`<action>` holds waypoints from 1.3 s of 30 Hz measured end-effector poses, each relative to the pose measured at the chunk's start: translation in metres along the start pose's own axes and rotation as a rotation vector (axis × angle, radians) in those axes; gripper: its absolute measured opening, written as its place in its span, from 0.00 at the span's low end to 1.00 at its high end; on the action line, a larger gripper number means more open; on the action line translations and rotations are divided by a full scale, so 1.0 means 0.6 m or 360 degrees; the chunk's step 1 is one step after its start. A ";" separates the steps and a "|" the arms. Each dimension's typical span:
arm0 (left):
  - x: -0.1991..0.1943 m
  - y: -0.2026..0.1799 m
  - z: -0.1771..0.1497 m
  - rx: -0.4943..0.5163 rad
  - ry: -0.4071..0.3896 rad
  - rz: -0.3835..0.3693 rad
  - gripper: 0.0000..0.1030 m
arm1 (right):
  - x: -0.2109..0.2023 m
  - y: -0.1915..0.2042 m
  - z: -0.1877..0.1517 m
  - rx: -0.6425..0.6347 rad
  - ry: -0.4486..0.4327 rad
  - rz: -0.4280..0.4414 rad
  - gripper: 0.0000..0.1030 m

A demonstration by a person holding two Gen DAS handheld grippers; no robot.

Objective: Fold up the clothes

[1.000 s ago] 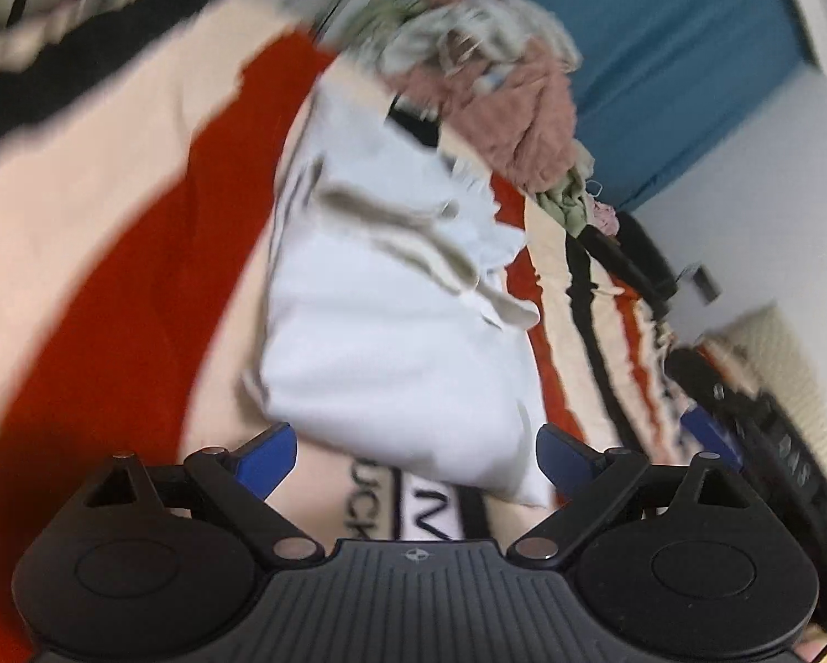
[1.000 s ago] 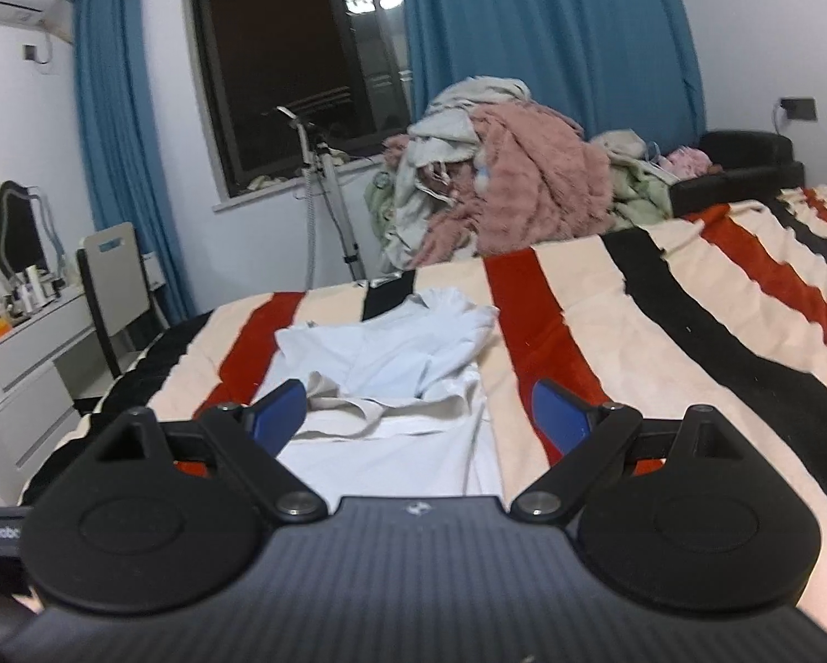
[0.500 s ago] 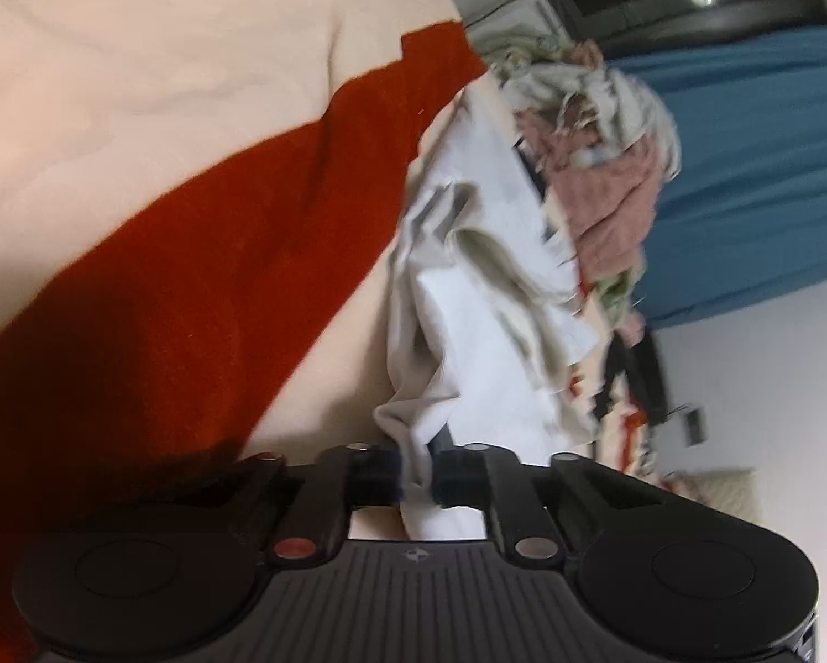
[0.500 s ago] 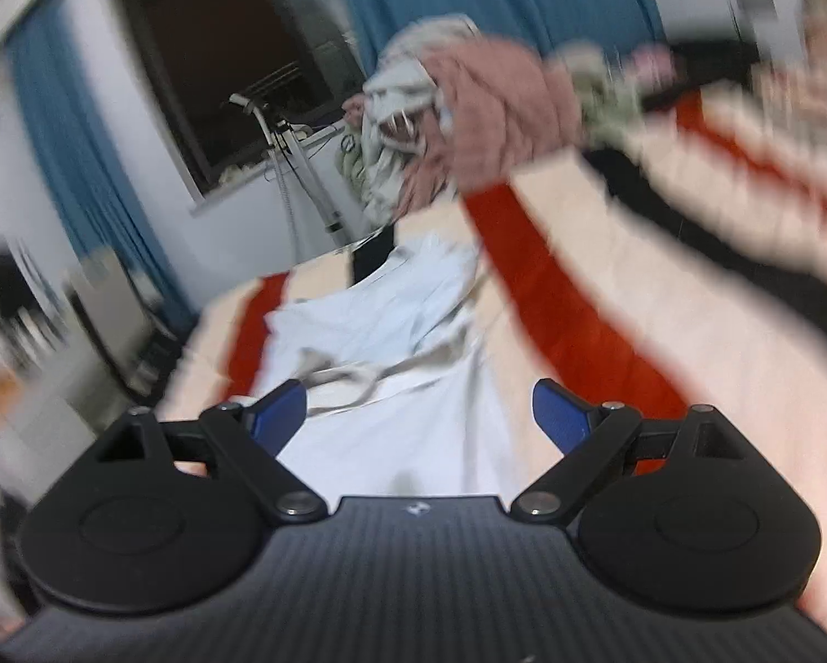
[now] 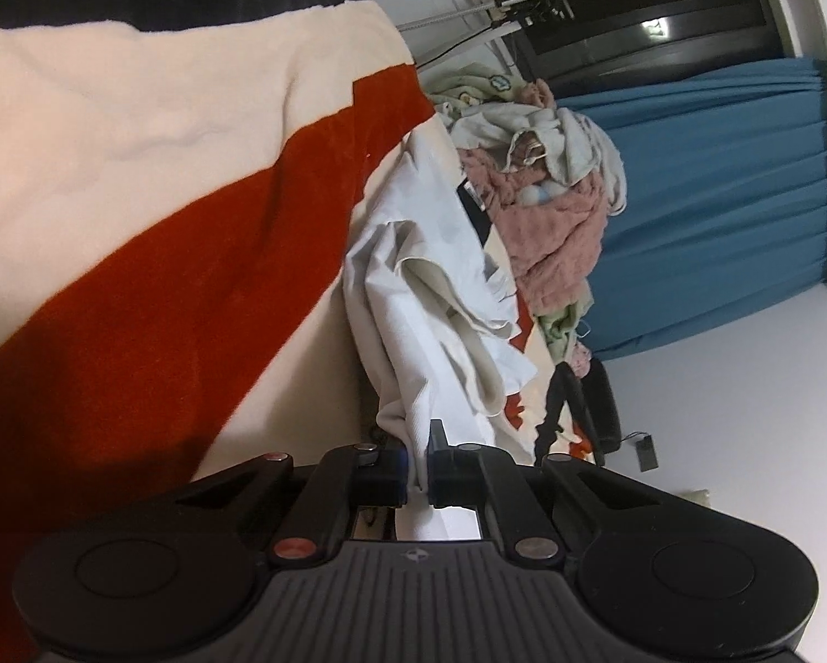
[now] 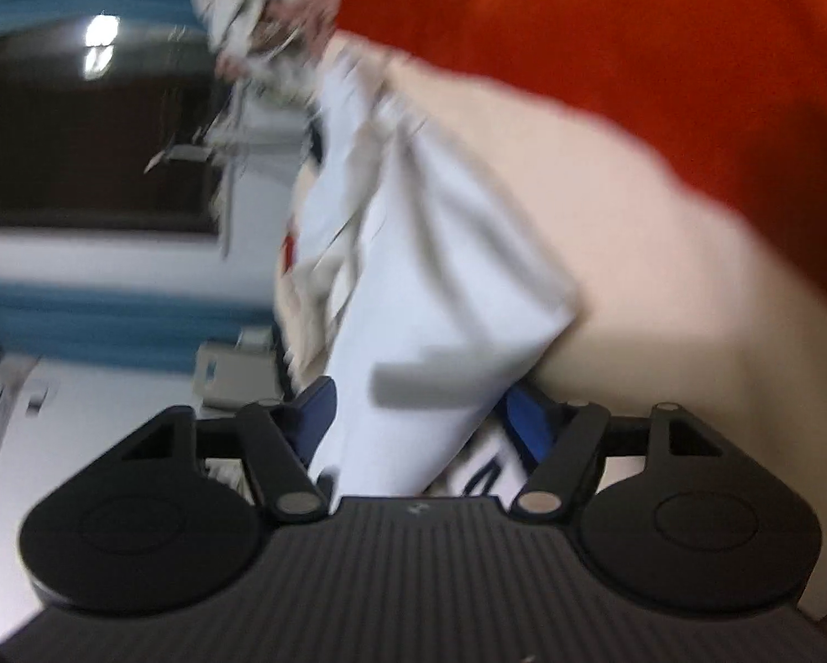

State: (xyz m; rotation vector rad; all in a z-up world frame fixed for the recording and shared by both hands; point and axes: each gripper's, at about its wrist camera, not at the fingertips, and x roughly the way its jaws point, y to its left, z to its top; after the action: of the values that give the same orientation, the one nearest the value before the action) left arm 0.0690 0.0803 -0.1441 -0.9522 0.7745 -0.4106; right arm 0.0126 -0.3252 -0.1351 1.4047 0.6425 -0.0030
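Note:
A white T-shirt (image 5: 424, 298) lies crumpled on a bed with a red, cream and black striped blanket (image 5: 165, 232). My left gripper (image 5: 418, 456) is shut on a near corner of the white T-shirt, the view rolled sideways. In the blurred right wrist view the white T-shirt (image 6: 430, 276) runs toward me. My right gripper (image 6: 422, 414) is open, its blue pads on either side of the shirt's near corner.
A heap of pink and pale laundry (image 5: 546, 188) sits beyond the shirt at the bed's far side. Blue curtains (image 5: 706, 204) and a dark window (image 6: 98, 132) are behind. A black chair (image 5: 585, 403) stands by the wall.
My left gripper stays shut on the shirt corner and has rolled a little. My right gripper has dropped and rolled sideways to the shirt's other near corner, jaws still open.

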 end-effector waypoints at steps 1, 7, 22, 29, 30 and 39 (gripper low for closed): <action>-0.002 -0.004 0.000 0.0022 -0.0008 -0.0012 0.06 | -0.001 -0.003 0.003 0.0005 -0.0041 -0.0011 0.62; -0.023 -0.034 -0.004 0.0161 -0.0069 -0.0093 0.05 | -0.012 0.027 -0.001 -0.0225 -0.0204 -0.0019 0.14; -0.232 -0.087 -0.147 0.0352 -0.0238 0.0046 0.05 | -0.271 0.083 -0.131 -0.0821 -0.0394 0.0234 0.12; -0.301 -0.111 -0.183 0.0384 -0.0317 0.0142 0.05 | -0.283 0.072 -0.139 -0.0816 -0.0572 0.0110 0.11; -0.288 -0.120 -0.163 0.0362 -0.0325 0.0144 0.05 | -0.274 0.085 -0.126 -0.0796 -0.0606 0.0118 0.11; -0.179 -0.169 -0.073 0.0388 -0.0307 0.0048 0.05 | -0.175 0.157 -0.057 -0.0808 -0.0402 0.0016 0.10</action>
State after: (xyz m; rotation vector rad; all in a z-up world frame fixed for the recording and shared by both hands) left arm -0.0337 0.0687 -0.0300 -0.7386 0.5488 -0.3711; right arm -0.0541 -0.3146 -0.0064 0.8975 0.3885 -0.0082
